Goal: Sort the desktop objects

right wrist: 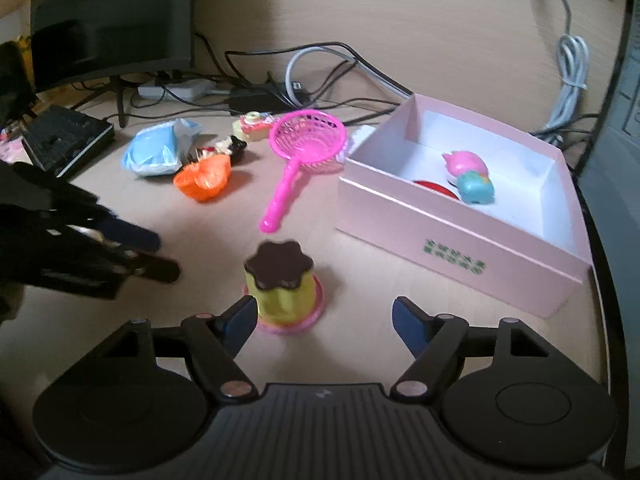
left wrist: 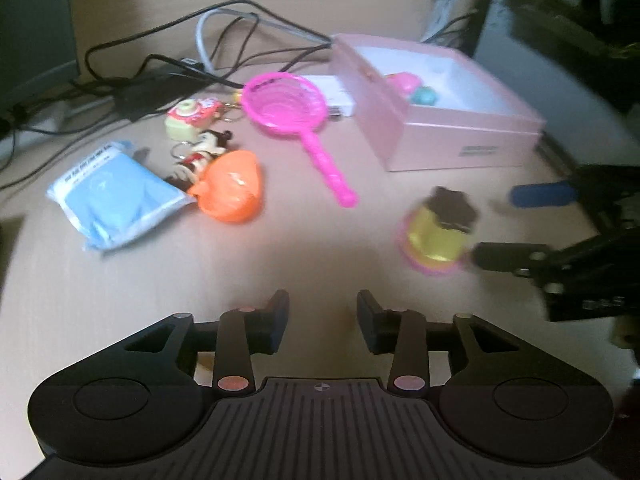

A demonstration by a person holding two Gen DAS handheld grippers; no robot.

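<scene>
A yellow pudding toy with a brown top [right wrist: 282, 286] [left wrist: 440, 230] stands on the desk on a pink base. My right gripper [right wrist: 324, 320] is open around it, its left finger beside the toy, the right finger well apart. In the left wrist view the right gripper [left wrist: 496, 224] comes in from the right. My left gripper [left wrist: 322, 320] is open and empty over bare desk; it shows at the left in the right wrist view [right wrist: 160, 254]. An open pink box [right wrist: 460, 248] [left wrist: 440, 136] holds a pink toy [right wrist: 466, 162], a teal toy [right wrist: 476, 188] and something red.
A pink toy strainer [right wrist: 304, 144] [left wrist: 288, 104], an orange pouch [right wrist: 204, 178] [left wrist: 232, 188], a blue packet [left wrist: 116, 196] [right wrist: 158, 148] and small keychain figures [left wrist: 196, 136] lie on the desk. Cables and a power strip [right wrist: 176, 89] lie behind; a monitor [right wrist: 108, 20] stands back left.
</scene>
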